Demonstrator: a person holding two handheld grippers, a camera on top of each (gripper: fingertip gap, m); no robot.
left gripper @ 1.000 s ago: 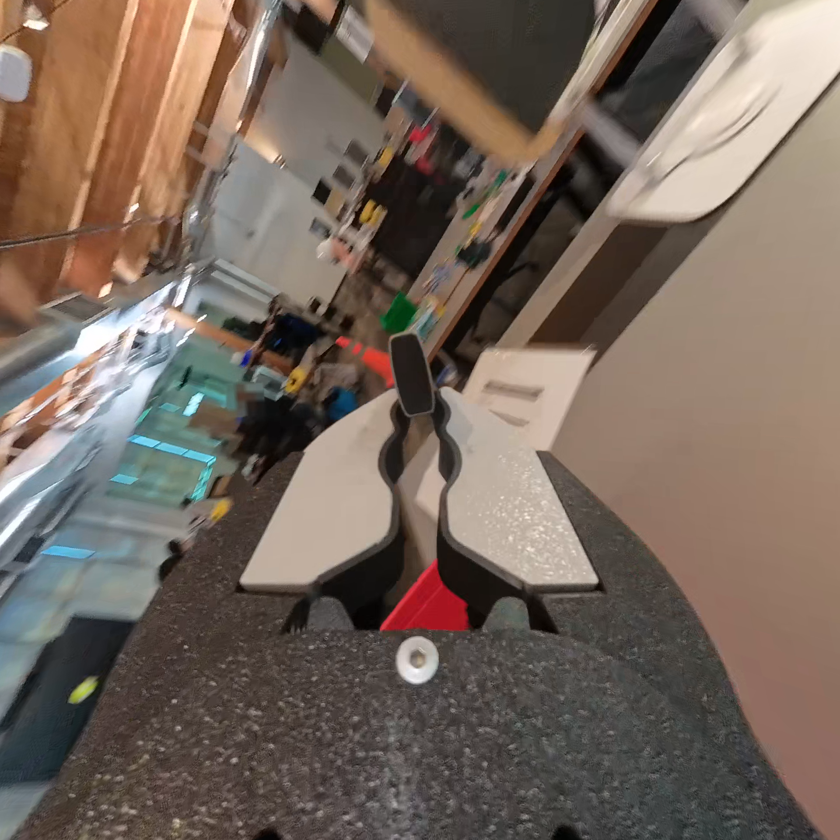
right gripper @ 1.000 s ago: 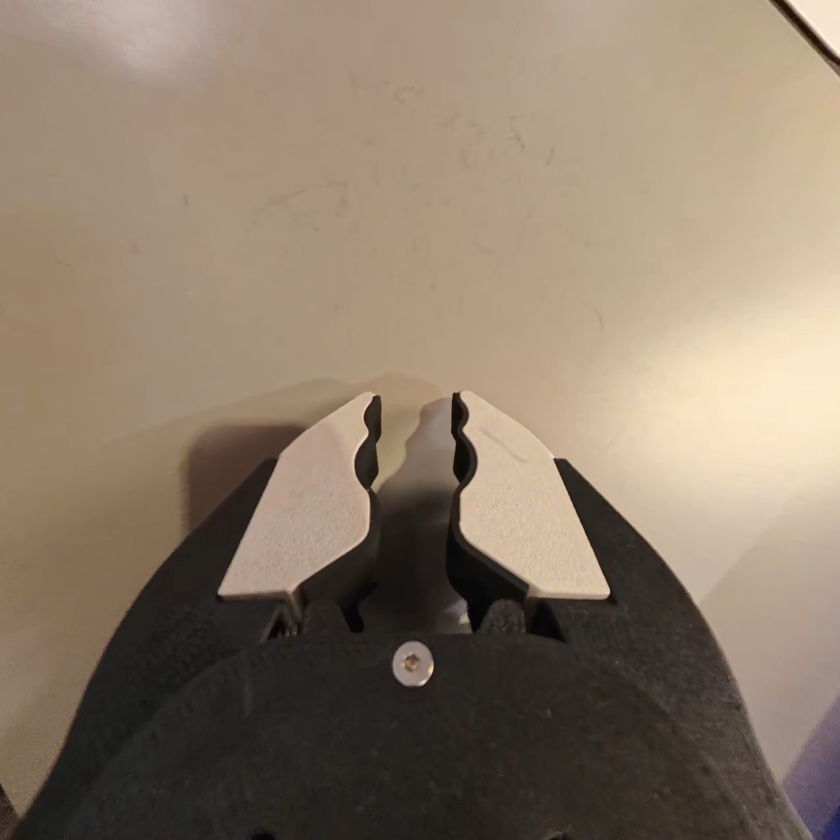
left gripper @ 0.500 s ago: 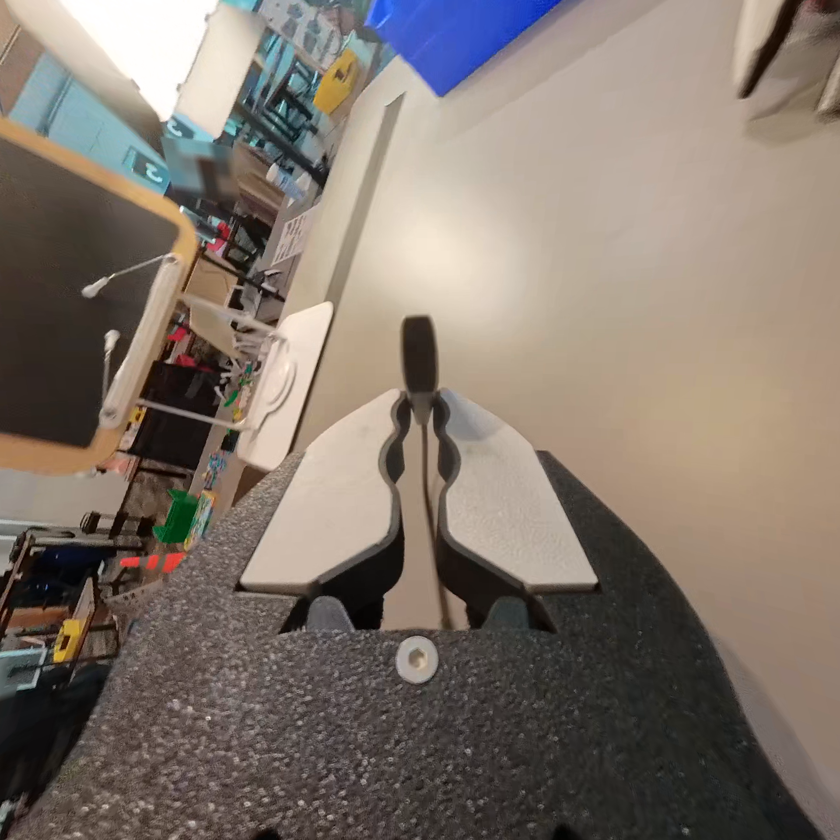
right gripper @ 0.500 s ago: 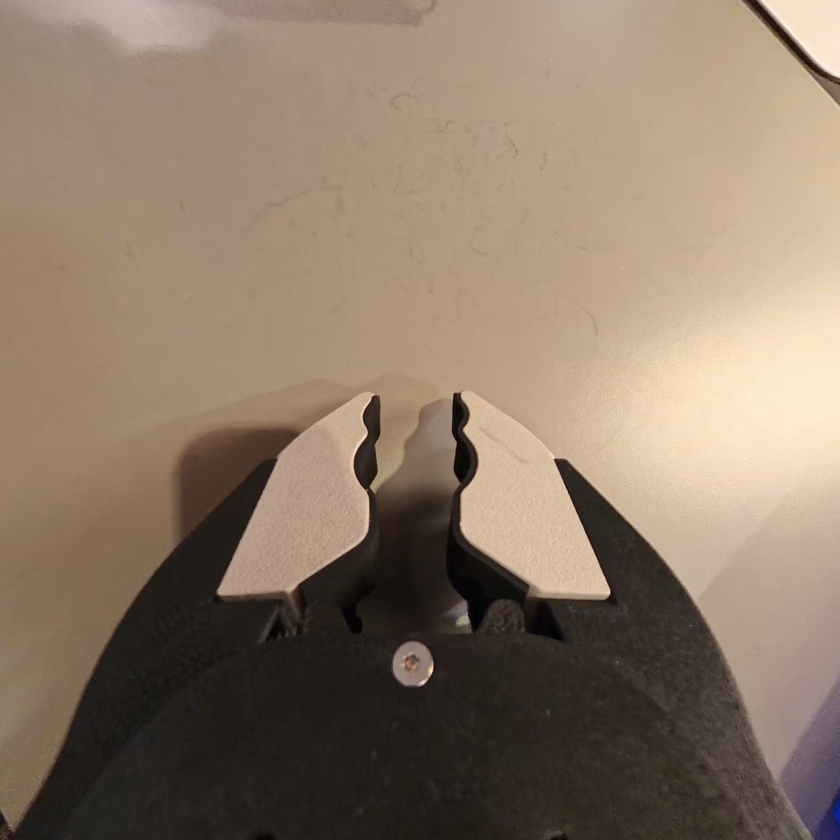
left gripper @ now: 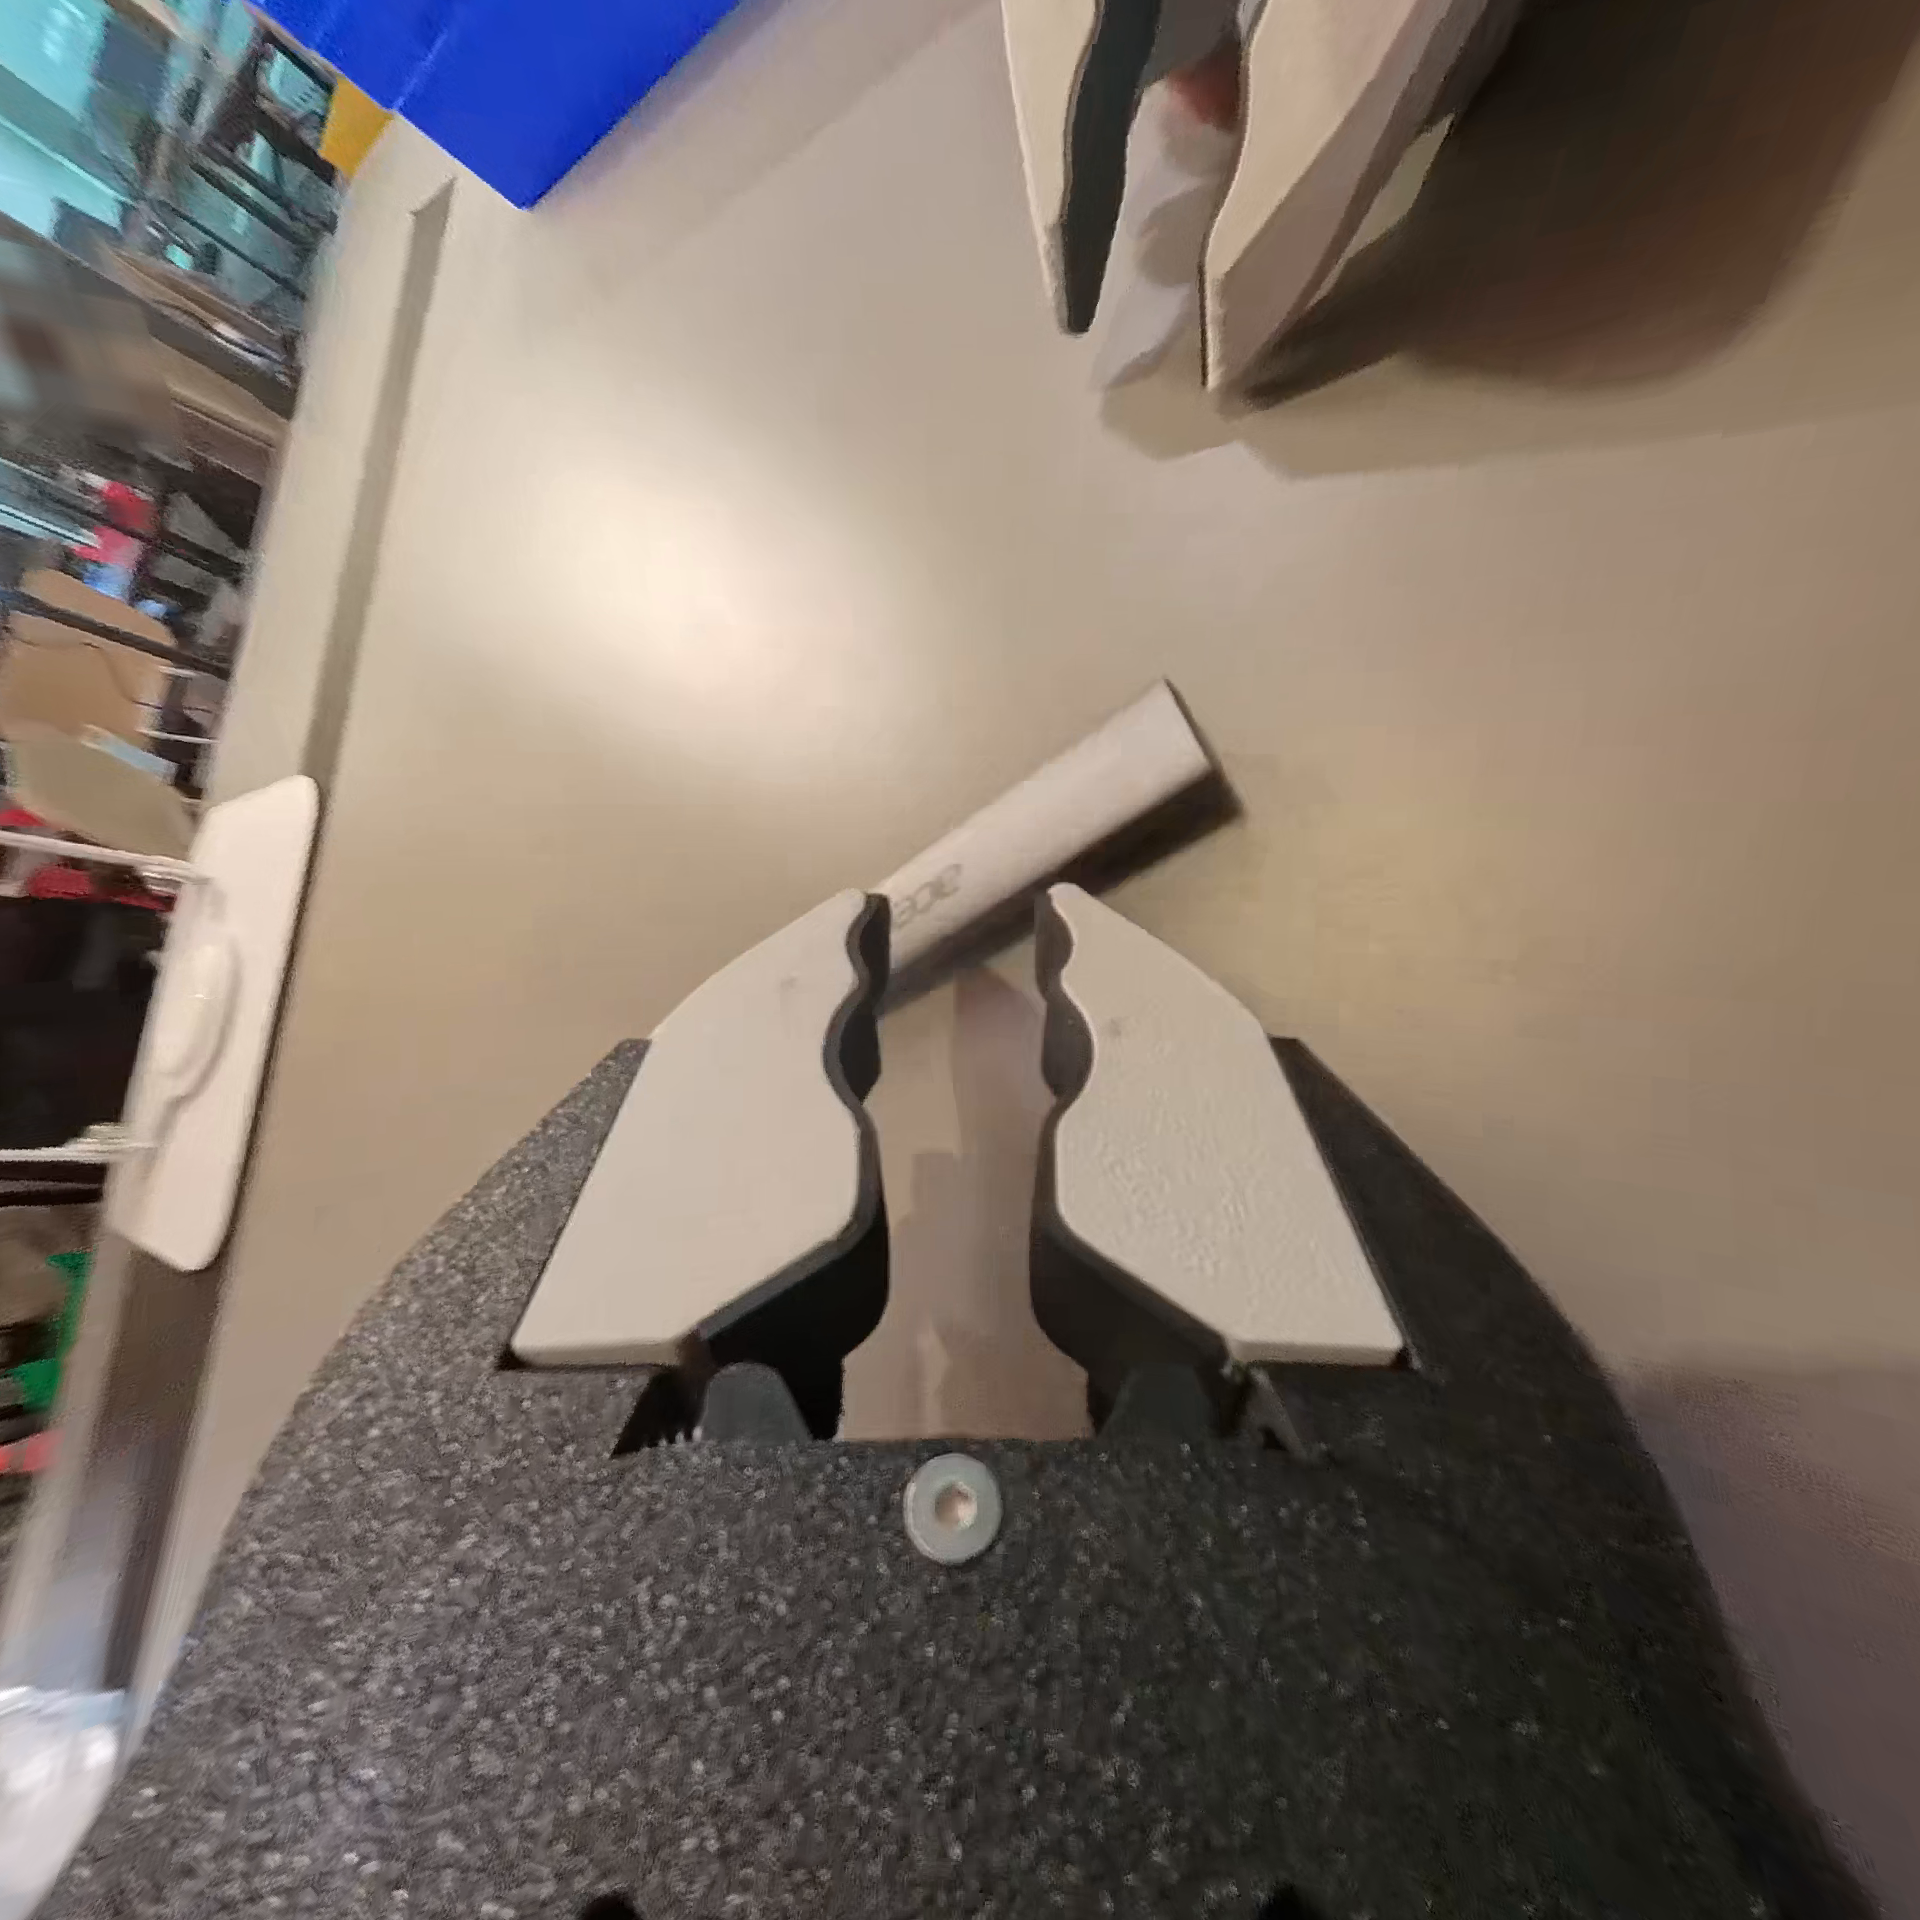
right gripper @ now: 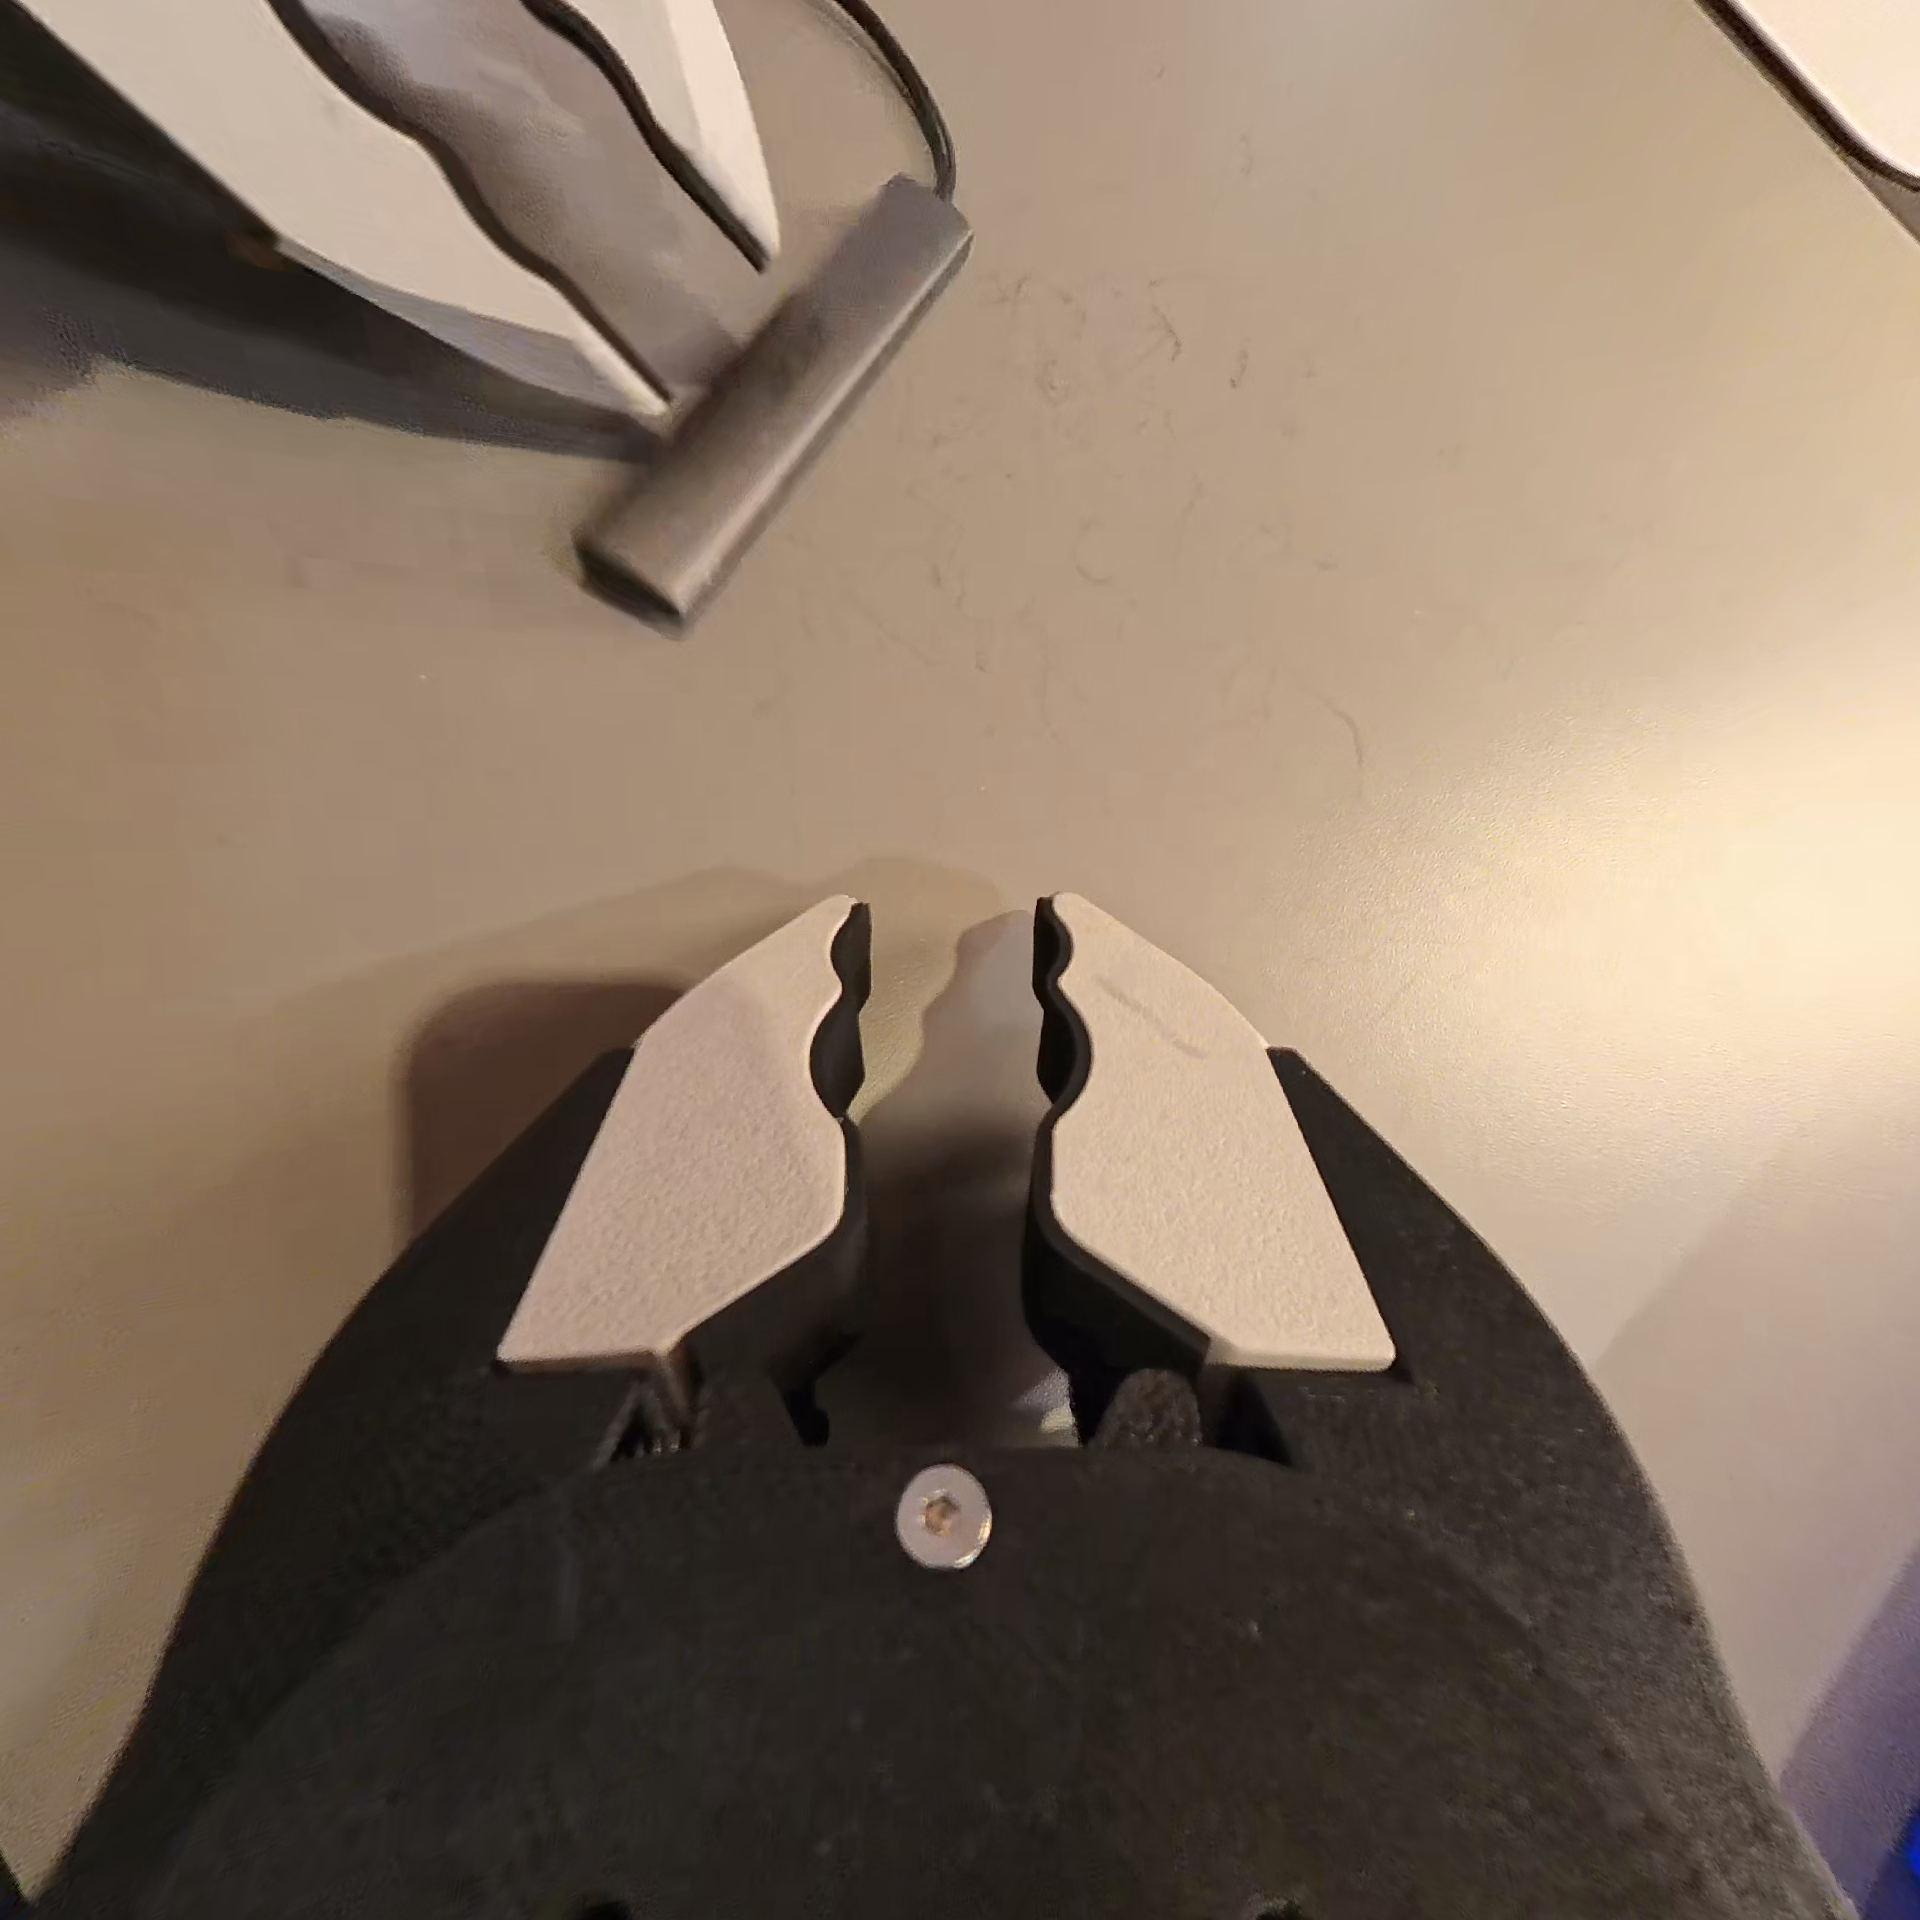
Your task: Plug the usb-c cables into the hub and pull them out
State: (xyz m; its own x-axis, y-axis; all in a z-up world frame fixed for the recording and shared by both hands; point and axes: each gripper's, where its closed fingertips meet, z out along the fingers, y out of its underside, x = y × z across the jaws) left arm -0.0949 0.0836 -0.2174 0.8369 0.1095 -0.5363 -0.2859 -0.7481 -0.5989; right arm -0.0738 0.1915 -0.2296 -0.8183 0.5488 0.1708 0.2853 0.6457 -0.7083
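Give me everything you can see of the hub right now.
The hub is a slim, silver-grey bar that looks like metal, lying flat on the beige table. A thin black cable leaves its far end; the near end shows a dark oval face. The left gripper stands open right over its middle; whether the fingers touch it is unclear. No plug shows in its visible side.

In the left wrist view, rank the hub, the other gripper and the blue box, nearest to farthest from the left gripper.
1. Hub, at the left gripper fingers.
2. Right gripper, upper right, beyond the hub.
3. Blue box, top left, farthest.
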